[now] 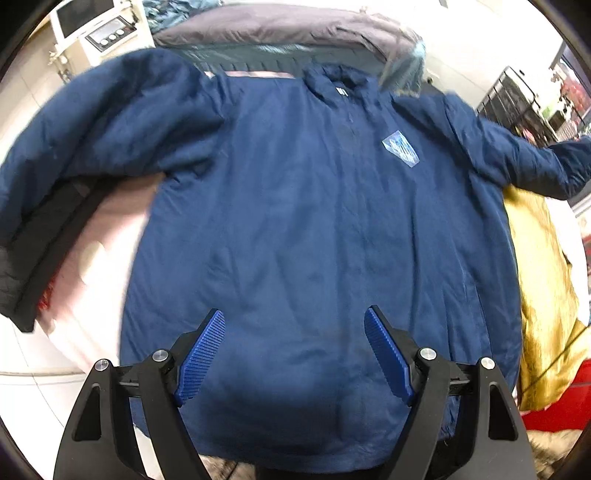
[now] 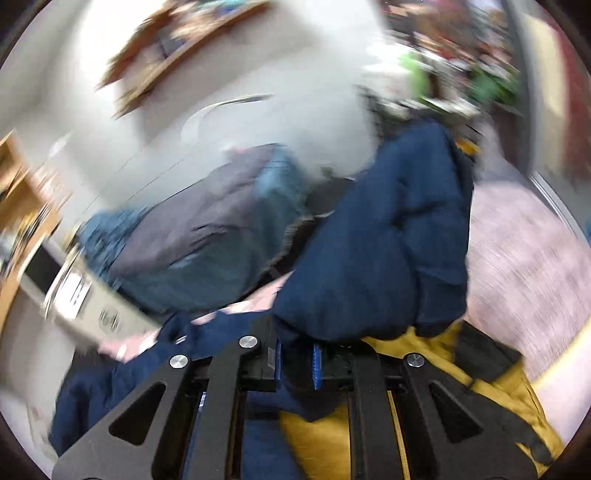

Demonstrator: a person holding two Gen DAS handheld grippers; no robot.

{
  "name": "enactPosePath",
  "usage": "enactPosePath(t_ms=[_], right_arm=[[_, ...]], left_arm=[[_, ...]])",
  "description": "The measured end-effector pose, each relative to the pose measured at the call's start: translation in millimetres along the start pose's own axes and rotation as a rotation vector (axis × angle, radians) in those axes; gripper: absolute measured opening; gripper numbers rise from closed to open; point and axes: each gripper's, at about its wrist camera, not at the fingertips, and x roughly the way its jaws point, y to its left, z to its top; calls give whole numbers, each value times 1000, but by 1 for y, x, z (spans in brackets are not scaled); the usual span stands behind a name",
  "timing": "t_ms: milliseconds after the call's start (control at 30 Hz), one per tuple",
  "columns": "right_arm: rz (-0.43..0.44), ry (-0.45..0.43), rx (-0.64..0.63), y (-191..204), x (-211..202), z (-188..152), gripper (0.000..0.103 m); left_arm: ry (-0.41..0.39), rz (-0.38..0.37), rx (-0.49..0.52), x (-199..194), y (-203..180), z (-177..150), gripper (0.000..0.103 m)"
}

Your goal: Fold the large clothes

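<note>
A large navy blue jacket (image 1: 317, 221) lies front up on a pink surface (image 1: 99, 251), collar at the far side, both sleeves spread out. A pale logo patch (image 1: 400, 147) is on its chest. My left gripper (image 1: 295, 325) is open and empty, hovering over the jacket's hem. In the blurred right wrist view my right gripper (image 2: 297, 362) is shut on the jacket's sleeve (image 2: 380, 251), which bunches up in front of the blue pads (image 2: 316, 363).
A mustard yellow garment (image 1: 543, 295) lies at the right of the jacket, also under the right gripper (image 2: 325, 443). A grey and teal garment (image 1: 280, 33) lies past the collar. A black garment (image 1: 40, 251) sits at the left. Shelves (image 1: 517, 99) stand at the far right.
</note>
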Motion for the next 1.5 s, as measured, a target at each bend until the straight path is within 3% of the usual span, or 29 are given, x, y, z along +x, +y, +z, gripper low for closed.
enactPosePath(t_ms=[200,400,533,733,867,900,967,1033,1133,1233,1300,1433,1500], right_arm=[[197,81,-281,157,35,-28,12],[357,175,-379,268,76,-76,12],[367,255,-423,320,106,-124,12],[240,335,-529,363,166,-190,12],[165,448,-585,371,207,-221,18],[160,502,-604,368,215,-230,26],[178,582,-643,368,220,-248,63],[229,586,-692,365,212,-259,76],[230,559,-710,345,193,-256,76],[220,510,-610,312,175,-240,76],[151,456,-543,282,164,-221,76],[-128,339,-382,196,156,-180,76],[-232,361,-272,149,161,-168,76]], left_arm=[[-91,-5,-96,-23,44,38,78],[-95,-31,-180,-19,75,41,81],[-56,-24,-196,-5,88,36,81],[-23,-22,-219,9,111,38,81],[-4,-30,-225,19,120,44,81],[4,-33,-228,22,123,44,81],[19,-40,-235,29,125,46,82],[34,-43,-239,37,126,49,83],[47,-50,-234,46,125,56,83],[37,-56,-225,53,119,70,83],[28,-57,-219,59,112,83,83],[12,-59,-193,74,95,110,83],[1,-53,-171,84,82,125,83]])
